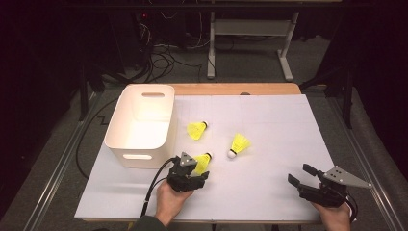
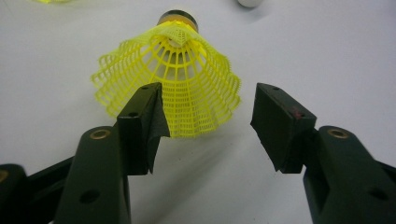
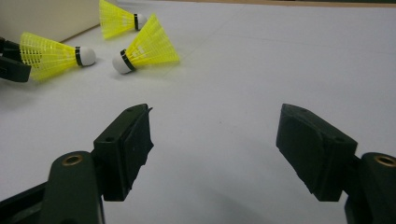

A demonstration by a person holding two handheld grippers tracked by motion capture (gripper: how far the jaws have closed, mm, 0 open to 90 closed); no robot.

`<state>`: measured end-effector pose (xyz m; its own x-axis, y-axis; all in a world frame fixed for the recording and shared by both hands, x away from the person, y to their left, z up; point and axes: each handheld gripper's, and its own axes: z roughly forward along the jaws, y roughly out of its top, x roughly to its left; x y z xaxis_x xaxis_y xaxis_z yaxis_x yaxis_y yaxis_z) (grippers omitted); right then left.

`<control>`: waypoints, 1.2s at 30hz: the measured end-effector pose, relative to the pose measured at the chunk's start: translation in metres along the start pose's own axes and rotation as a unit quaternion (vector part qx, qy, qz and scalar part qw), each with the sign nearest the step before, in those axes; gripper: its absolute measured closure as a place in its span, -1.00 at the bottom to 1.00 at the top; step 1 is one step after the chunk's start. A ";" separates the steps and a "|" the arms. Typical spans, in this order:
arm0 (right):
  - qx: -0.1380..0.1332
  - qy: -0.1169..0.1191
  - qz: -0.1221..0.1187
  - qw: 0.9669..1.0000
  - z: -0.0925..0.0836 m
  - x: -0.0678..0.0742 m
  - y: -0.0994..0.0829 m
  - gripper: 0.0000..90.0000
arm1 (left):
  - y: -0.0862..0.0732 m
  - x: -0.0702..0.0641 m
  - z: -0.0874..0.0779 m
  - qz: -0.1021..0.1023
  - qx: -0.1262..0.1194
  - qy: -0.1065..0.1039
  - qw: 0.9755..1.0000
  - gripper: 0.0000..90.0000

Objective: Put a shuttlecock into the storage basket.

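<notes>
No legible text, label, brand, number or sign appears on any surface in the three views.

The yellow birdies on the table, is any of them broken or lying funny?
None looks broken. All three shuttlecocks lie on their sides on the white table: one near the white bin, one in the middle, and the nearest one with its skirt's edge between the left tool's open jaws. The skirt looks whole.
</notes>
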<state>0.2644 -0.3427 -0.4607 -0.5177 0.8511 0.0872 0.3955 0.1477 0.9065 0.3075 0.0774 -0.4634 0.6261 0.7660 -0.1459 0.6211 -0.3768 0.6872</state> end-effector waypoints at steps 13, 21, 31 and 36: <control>0.000 0.003 0.000 1.000 0.000 0.000 0.000 -0.40 | 0.006 -0.001 0.006 0.000 0.010 0.013 1.000 0.19; 0.001 0.004 -0.001 1.000 0.001 0.000 0.000 -0.40 | 0.010 -0.001 0.008 0.002 0.012 0.014 1.000 0.34; 0.001 0.005 -0.002 1.000 0.001 0.000 0.000 -0.40 | 0.011 0.000 0.010 -0.002 0.015 0.012 1.000 0.55; 0.001 0.005 0.000 1.000 0.001 0.000 0.000 -0.40 | 0.012 -0.001 0.010 0.003 0.020 0.011 1.000 0.68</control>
<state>0.2648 -0.3423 -0.4610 -0.5261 0.8455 0.0908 0.3960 0.1492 0.9060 0.3197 0.0667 -0.4622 0.6192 0.7751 -0.1258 0.6366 -0.4016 0.6584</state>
